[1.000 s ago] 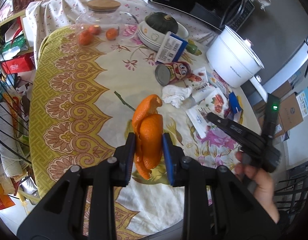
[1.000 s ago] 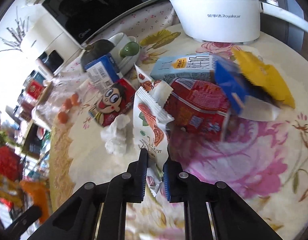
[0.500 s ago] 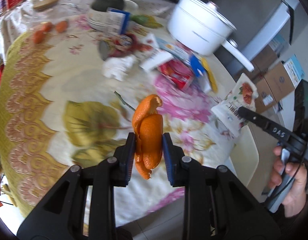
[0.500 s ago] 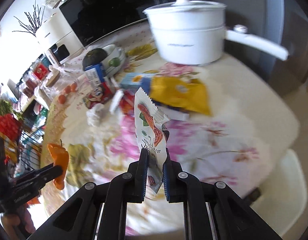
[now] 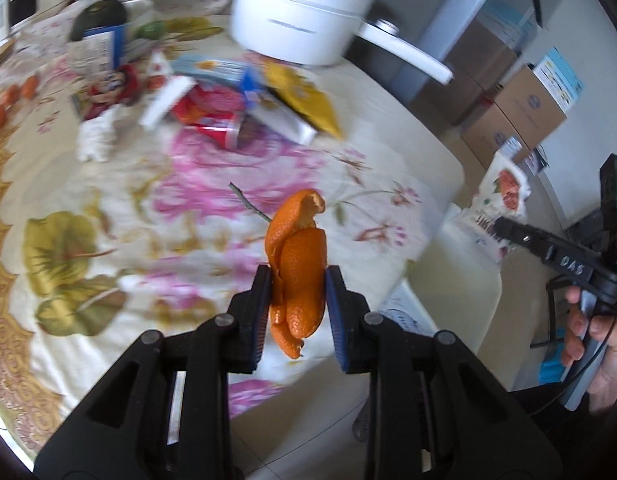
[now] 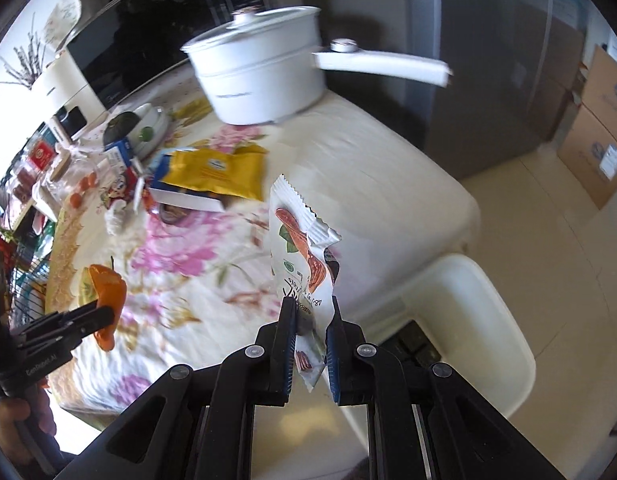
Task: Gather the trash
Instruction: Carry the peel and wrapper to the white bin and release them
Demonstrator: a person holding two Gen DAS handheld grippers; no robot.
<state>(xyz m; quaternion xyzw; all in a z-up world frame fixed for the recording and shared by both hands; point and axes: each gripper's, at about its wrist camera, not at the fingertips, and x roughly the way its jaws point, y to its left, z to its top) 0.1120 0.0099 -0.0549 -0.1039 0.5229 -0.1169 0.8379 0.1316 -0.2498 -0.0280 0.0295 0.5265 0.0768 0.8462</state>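
Orange peel (image 5: 296,264), curled and upright, is clamped between the two pads of the left hand-held gripper (image 5: 298,300); its torn tip rises above the fingertips and its lower end hangs below them. In the right wrist view the same peel (image 6: 106,296) appears at far left, held over the near edge of the bench (image 6: 388,168). The right hand-held gripper (image 6: 310,324) is clenched on a white snack wrapper (image 6: 300,248) printed with red slices; the wrapper stands upward from the pads, its serrated top edge uppermost. Directly beyond and to the right of this gripper, off the bench edge, stands a white bin (image 6: 488,320), its dark opening partly visible. Farther ahead on the floral tablecloth lie a yellow packet (image 6: 220,170), a white box beneath it, a red wrapper (image 5: 212,114), a crumpled tissue (image 5: 94,142) and a thin twig (image 5: 248,204). At the far end of the bench stands a white lidded electric pot (image 6: 264,76) with a long handle. Cardboard boxes (image 5: 524,108) stand on the floor to the right.
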